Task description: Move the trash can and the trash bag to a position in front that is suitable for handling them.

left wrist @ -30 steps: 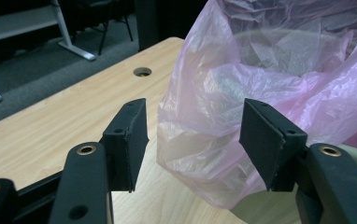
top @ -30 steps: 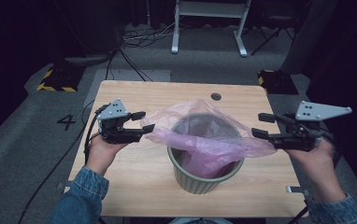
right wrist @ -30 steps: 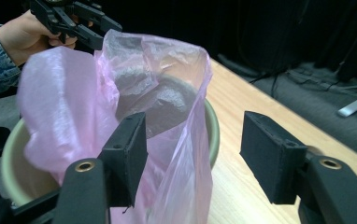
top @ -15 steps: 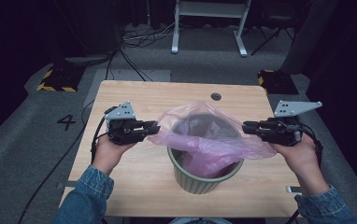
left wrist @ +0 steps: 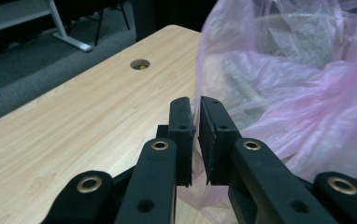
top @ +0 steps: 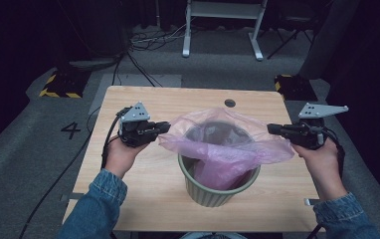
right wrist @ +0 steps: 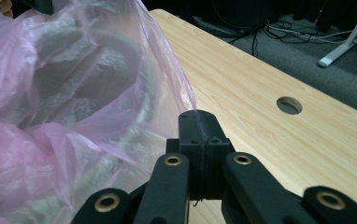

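I see one pink bag (top: 228, 149) in one green bin (top: 218, 191); my left gripper (left wrist: 195, 116) and right gripper (right wrist: 199, 122) each pinch its rim.

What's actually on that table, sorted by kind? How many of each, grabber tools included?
Pink plastic bag: 1
Green bin: 1
Hand-held grippers: 2, the left gripper and the right gripper, each pinching an edge of the bag above the wooden table
Total: 4
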